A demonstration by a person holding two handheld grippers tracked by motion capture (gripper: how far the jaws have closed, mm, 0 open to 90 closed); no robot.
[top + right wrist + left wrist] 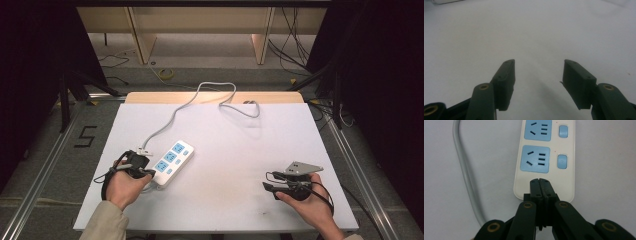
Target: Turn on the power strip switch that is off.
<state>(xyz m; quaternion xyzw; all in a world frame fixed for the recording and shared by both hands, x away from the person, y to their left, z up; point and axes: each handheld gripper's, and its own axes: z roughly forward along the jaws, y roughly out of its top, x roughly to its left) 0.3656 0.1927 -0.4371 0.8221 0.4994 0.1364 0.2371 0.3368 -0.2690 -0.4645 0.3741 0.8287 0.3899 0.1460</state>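
Note:
A white power strip (171, 158) with blue sockets and blue switches lies at the left of the white table, its grey cable (200, 97) running off to the far edge. My left gripper (149, 173) is shut with nothing between its jaws, and its tips sit over the near end of the power strip (546, 157). The left gripper view shows the two black jaws pressed together at my left gripper (540, 180), just below the nearest socket. My right gripper (268, 188) rests low over bare table at the right. In the right gripper view my right gripper (539, 66) stands open and empty.
The cable (464, 170) passes left of the strip in the left gripper view. The white table top (240, 150) sits on a wooden board, with metal rails and floor cables around it. A mark "5" (86, 136) is on the floor to the left.

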